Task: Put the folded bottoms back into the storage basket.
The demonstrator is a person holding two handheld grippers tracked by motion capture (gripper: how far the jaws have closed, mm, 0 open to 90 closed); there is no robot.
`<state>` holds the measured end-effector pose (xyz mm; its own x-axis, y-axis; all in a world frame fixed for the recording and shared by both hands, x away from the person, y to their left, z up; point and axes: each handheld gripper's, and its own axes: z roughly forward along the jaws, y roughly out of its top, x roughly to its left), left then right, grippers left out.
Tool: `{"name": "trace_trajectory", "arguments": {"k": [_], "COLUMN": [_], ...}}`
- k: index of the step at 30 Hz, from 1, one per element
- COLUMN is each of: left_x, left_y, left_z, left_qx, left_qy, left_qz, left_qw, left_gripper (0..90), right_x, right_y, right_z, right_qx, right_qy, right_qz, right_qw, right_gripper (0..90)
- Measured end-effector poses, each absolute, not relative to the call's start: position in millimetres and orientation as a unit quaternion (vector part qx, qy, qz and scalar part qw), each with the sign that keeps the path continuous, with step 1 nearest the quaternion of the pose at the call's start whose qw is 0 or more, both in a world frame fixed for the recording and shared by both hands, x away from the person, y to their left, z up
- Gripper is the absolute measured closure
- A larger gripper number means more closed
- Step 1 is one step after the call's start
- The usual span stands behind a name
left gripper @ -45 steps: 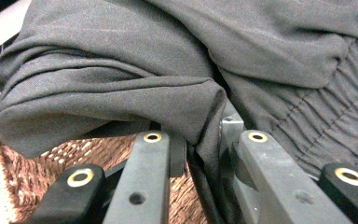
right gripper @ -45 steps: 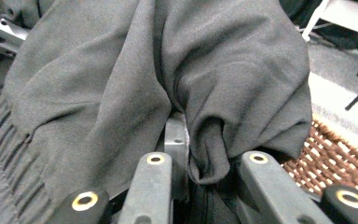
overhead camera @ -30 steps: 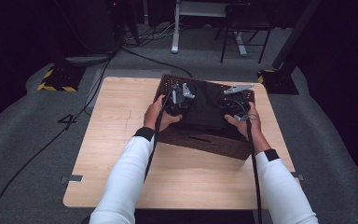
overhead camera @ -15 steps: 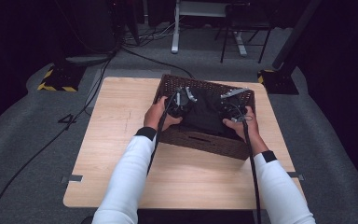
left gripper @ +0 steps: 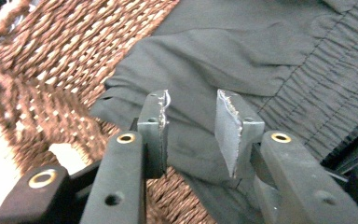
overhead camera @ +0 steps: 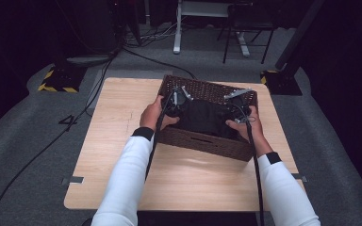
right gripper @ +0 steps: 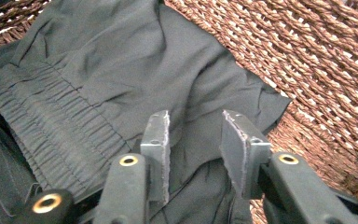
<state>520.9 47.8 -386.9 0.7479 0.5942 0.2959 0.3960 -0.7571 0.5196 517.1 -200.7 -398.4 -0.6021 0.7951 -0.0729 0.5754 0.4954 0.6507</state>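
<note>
A brown wicker basket (overhead camera: 202, 141) sits on the wooden table, with a dark garment (overhead camera: 206, 117) with a gathered elastic band lying in it. My left gripper (overhead camera: 178, 98) hangs over the basket's left end. In the left gripper view it (left gripper: 192, 122) is open just above the garment (left gripper: 242, 56), near the woven wall (left gripper: 70, 60). My right gripper (overhead camera: 238, 107) is over the basket's right end. In the right gripper view it (right gripper: 195, 140) is open over the garment (right gripper: 121, 79), with the wicker (right gripper: 317, 70) beside it. Nothing is held between either pair of jaws.
The table (overhead camera: 122, 122) has bare wood left of the basket and in front of it. Cables trail from both grippers down along the person's white sleeves (overhead camera: 127, 179). Beyond the table are a grey floor, a yellow-black striped block (overhead camera: 56, 81) and desk legs.
Both hands have moved a little lower and toward each other over the basket. The basket and garment stay put.
</note>
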Motion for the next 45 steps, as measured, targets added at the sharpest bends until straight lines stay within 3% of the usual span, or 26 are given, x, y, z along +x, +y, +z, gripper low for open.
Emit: {"name": "trace_trajectory", "arguments": {"k": [4,13,18,23,33,45], "left_x": [519,510,508,499,471,438], "left_y": [53,56,64,67,80,103], "left_z": [-386,-381,-374,-369,-358,-355], "left_qx": [0.904,0.893,0.880,0.881,0.866,0.869], "left_qy": [0.277,0.283,0.294,0.277,0.258,0.251], "left_qz": [0.226,0.219,0.175,0.167,0.176,0.198], "left_qw": [0.235,0.273,0.329,0.345,0.390,0.378], "left_gripper": [61.0,41.7,27.0,21.9,18.3,17.5], "right_x": [517,511,504,496,476,452], "right_y": [-201,-201,-204,-206,-214,-226], "right_z": [-399,-394,-386,-380,-366,-354], "right_qx": [0.409,0.395,0.379,0.363,0.348,0.326], "right_qy": [0.842,0.842,0.841,0.844,0.843,0.842], "right_qz": [0.296,0.311,0.334,0.346,0.355,0.366], "right_qw": [0.187,0.196,0.194,0.192,0.204,0.226], "right_gripper": [57.5,38.7,28.7,20.6,23.0,23.7]}}
